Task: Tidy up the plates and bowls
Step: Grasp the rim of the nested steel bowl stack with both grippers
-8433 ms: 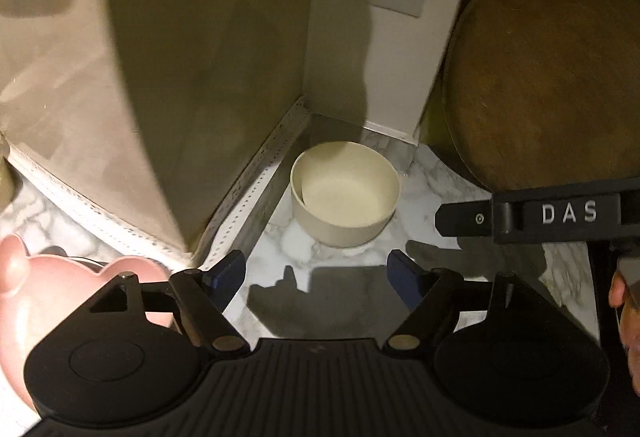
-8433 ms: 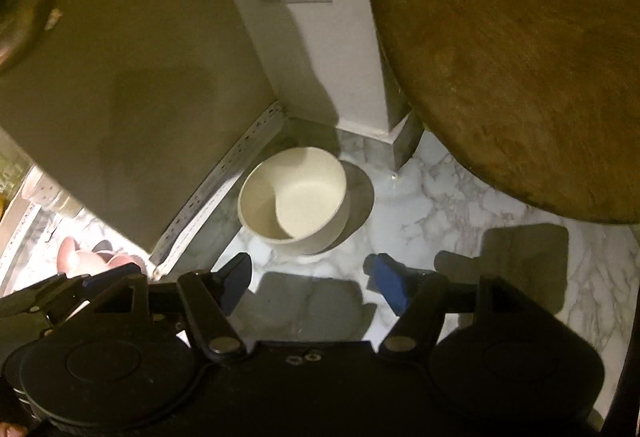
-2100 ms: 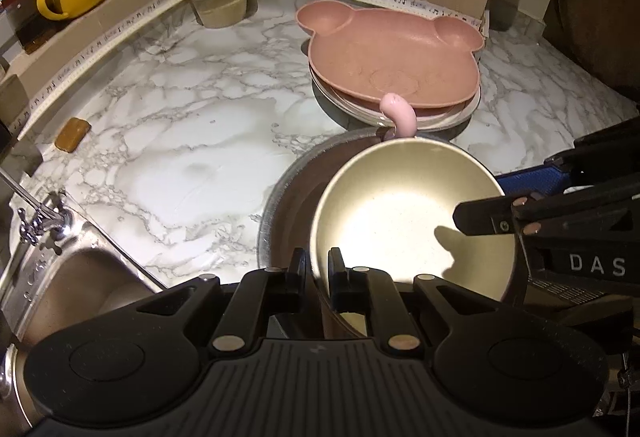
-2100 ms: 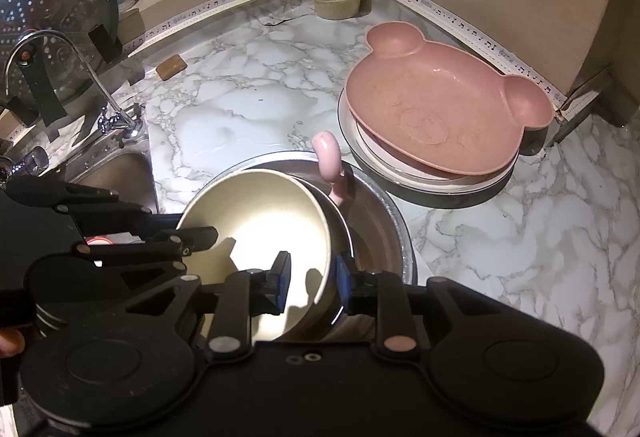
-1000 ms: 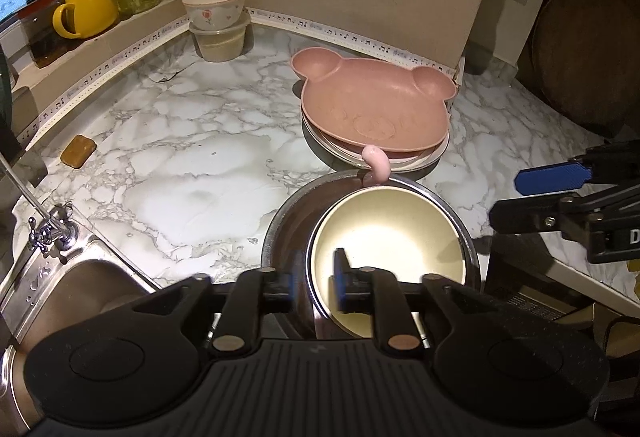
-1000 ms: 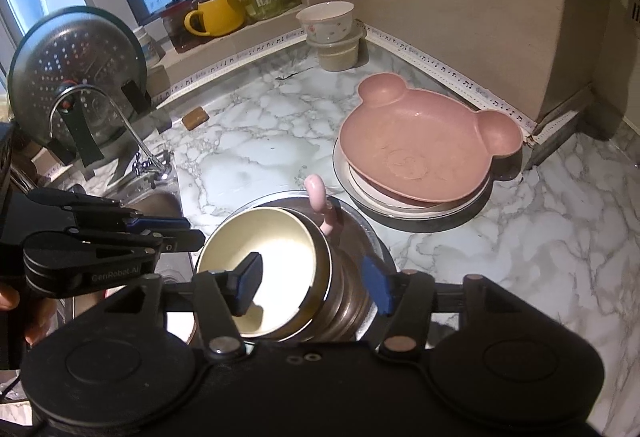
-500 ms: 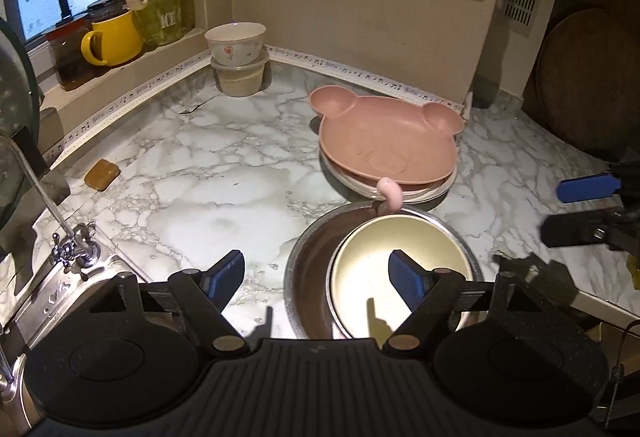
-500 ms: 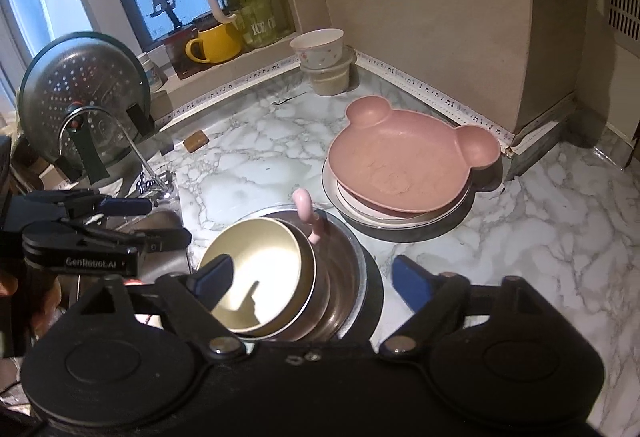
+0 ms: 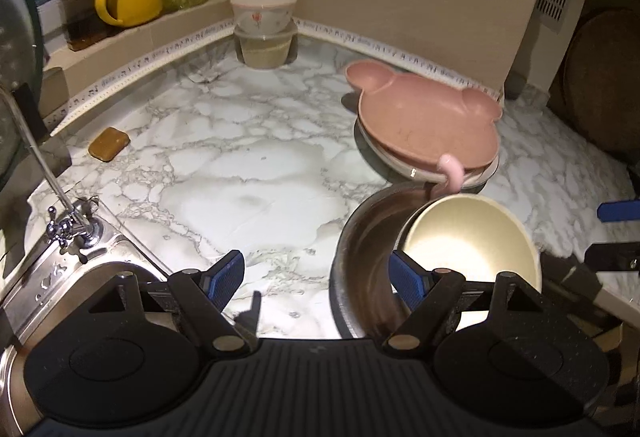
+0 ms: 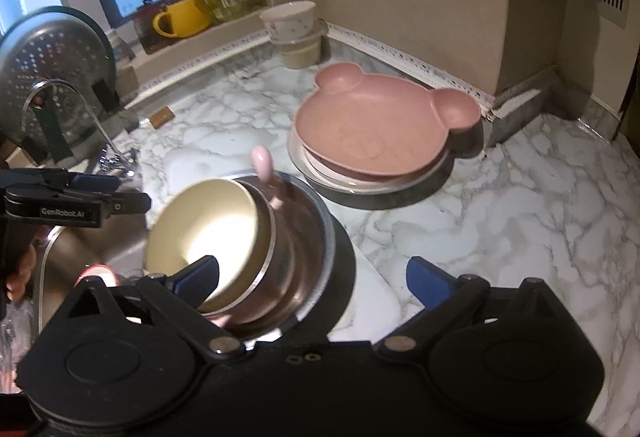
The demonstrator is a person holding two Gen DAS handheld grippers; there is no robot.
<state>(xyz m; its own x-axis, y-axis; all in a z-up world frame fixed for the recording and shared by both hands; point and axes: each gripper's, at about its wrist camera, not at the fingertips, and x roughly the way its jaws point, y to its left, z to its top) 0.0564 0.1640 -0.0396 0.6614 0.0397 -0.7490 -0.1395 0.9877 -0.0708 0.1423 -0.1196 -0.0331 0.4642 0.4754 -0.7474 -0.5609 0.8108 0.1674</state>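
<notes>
At the far left of the white marble countertop (image 9: 248,173) a chrome tap (image 9: 68,225) stands over the steel sink (image 9: 52,277), with a small brown soap bar (image 9: 109,143) beyond it. The left gripper (image 9: 316,279) hangs over bare counter, its blue-padded jaws spread wide and holding nothing; they have just been opening. To its right, the cream round bowl (image 9: 468,241) sits tilted inside a large stainless-steel bowl (image 9: 360,253) (a pink curved handle (image 9: 452,173) pokes up at the far rim). Behind that, a pink bear-shaped plate (image 9: 424,121) tops a stack of pale round plates (image 9: 404,167). In the right wrist view, the right gripper (image 10: 312,275) also gapes wide and empty, its jaws having just been opening; its left pad shows in front of the cream bowl, whether touching it I cannot tell, its right pad over marble.
</notes>
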